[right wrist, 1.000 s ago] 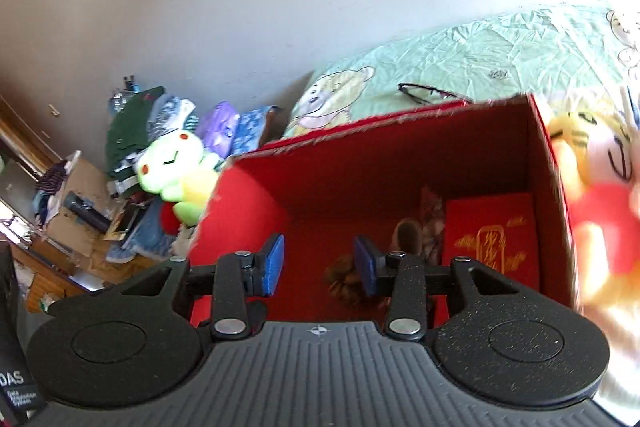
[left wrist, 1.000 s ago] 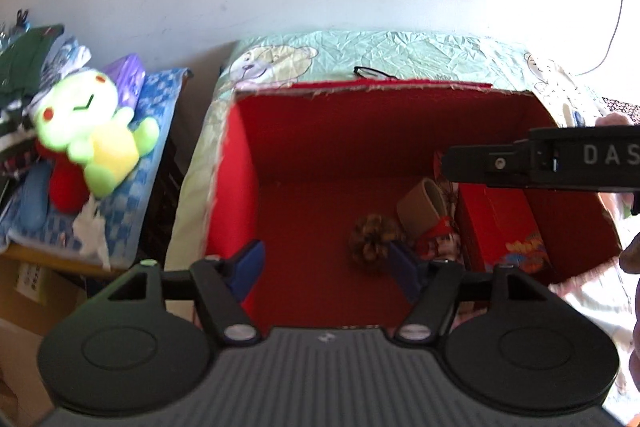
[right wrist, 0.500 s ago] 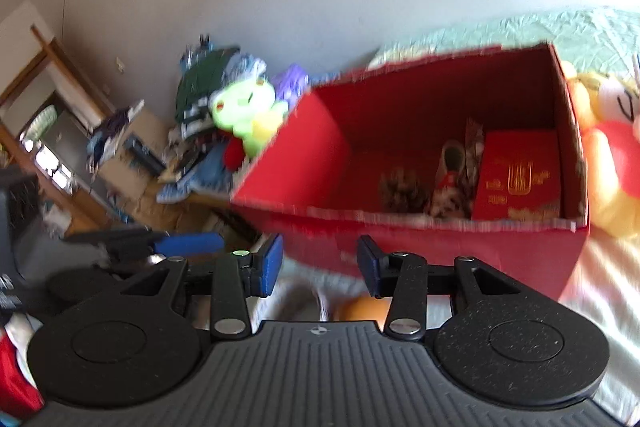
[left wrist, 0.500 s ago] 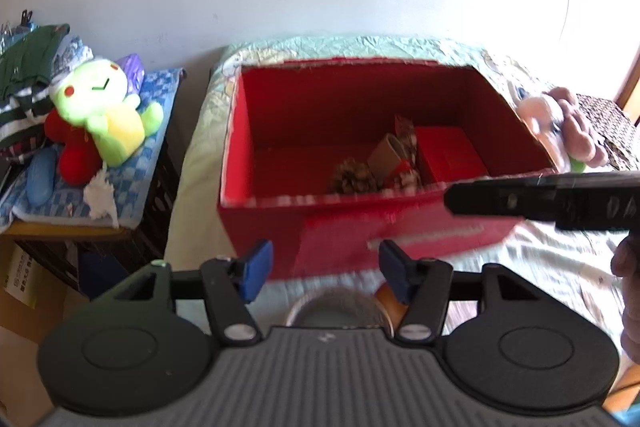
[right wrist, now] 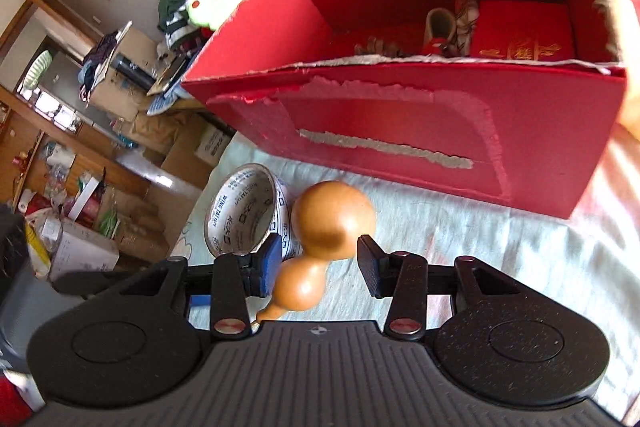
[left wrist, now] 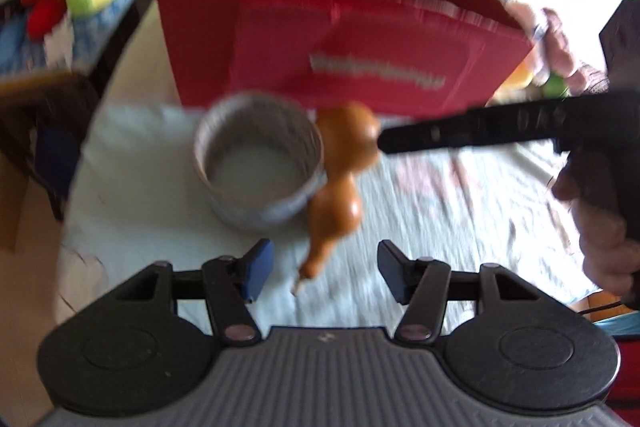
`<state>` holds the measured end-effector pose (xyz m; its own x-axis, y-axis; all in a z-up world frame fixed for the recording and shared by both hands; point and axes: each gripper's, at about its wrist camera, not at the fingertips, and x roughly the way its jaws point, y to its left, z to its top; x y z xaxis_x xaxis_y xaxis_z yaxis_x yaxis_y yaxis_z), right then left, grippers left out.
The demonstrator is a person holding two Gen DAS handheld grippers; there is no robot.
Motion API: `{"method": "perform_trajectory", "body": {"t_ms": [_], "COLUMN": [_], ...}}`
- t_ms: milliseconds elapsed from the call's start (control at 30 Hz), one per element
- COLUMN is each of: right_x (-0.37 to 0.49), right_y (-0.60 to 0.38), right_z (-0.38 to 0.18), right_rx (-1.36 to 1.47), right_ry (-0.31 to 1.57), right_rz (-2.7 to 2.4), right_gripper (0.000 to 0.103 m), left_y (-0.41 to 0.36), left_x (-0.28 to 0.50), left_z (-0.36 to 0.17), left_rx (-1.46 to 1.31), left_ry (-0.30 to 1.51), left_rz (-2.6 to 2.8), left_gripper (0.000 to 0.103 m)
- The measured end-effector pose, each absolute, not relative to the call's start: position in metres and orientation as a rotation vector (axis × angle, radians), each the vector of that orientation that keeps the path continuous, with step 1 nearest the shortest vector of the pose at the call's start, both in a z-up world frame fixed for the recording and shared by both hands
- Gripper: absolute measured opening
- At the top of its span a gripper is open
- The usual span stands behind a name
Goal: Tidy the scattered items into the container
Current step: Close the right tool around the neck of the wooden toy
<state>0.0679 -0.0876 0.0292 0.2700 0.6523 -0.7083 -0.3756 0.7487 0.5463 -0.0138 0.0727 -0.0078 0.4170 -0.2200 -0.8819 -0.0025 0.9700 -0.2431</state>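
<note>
Right wrist view shows the right gripper point(right wrist: 318, 263) half-spread and empty, its jaws having just been opening, straddling the wooden gourd point(right wrist: 320, 235) that lies on the sheet touching the tape roll point(right wrist: 244, 211), near the red box point(right wrist: 400, 115); likely lining up a grasp. Left gripper point(left wrist: 324, 269), jaws recently narrowed, is also empty above the gourd's stem. Earlier both looked into the box; now they look down at the bed.
</note>
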Motion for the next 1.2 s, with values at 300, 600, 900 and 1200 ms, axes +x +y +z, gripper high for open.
{"method": "perform_trajectory", "body": {"t_ms": [300, 600, 900, 1200], "right_x": [0.072, 0.074, 0.069, 0.063], "right_y": [-0.082, -0.093, -0.136, -0.160], "right_z": [0.009, -0.011, -0.007, -0.005], "right_rx": [0.332, 0.409, 0.497, 0.511], "right_ry": [1.181, 1.210, 1.213, 1.193], "right_rz": [0.702, 0.685, 0.647, 0.558], "right_gripper": [0.053, 0.042, 0.028, 0.034], "left_y": [0.055, 0.039, 0.016, -0.016], "left_x": [-0.001, 0.010, 0.024, 0.042], "left_z": [-0.026, -0.028, -0.029, -0.026], "left_rx": [-0.216, -0.240, -0.184, -0.095], "left_ry": [1.138, 1.141, 1.148, 1.129], "left_rz": [-0.081, -0.156, -0.249, -0.342], "left_gripper": [0.059, 0.059, 0.060, 0.058]}}
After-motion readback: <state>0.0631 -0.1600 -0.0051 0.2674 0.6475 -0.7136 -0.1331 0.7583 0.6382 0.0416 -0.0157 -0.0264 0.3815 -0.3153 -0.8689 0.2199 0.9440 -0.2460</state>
